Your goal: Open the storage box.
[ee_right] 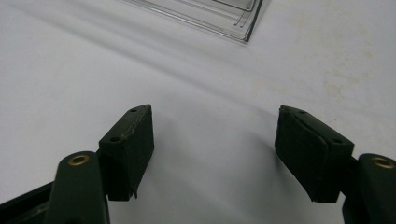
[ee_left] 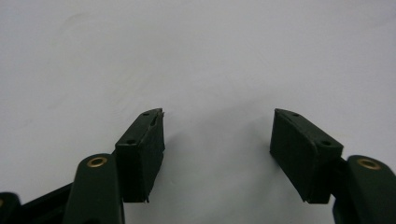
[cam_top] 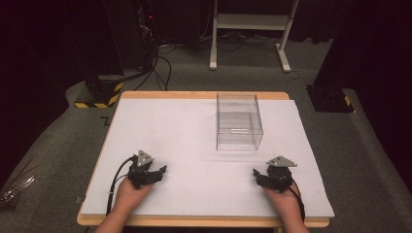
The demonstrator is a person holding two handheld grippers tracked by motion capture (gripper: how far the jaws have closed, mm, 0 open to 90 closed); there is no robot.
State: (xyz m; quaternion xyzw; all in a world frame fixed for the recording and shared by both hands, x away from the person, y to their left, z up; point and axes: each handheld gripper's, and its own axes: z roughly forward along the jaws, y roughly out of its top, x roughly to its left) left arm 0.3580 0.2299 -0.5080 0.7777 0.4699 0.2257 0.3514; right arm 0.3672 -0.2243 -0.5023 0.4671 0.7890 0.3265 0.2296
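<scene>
A clear plastic box point(cam_top: 239, 121) stands on the white sheet point(cam_top: 194, 145) right of the table's middle; its near corner point(ee_right: 233, 18) shows at the top of the right gripper view. My left gripper point(cam_top: 160, 171) rests low at the front left, held in a hand, open, with bare sheet between its jaws point(ee_left: 217, 126). At the front right my right gripper point(cam_top: 256, 174) is held the same way, open and empty point(ee_right: 215, 121), its jaws pointing toward the box from a short distance.
The white sheet covers a wooden table point(cam_top: 204, 94). Beyond the far edge are a white metal frame point(cam_top: 250, 29), cables point(cam_top: 155, 63) and a black-and-yellow striped base point(cam_top: 99, 94) on grey carpet. A dark stand point(cam_top: 330, 97) sits at the right.
</scene>
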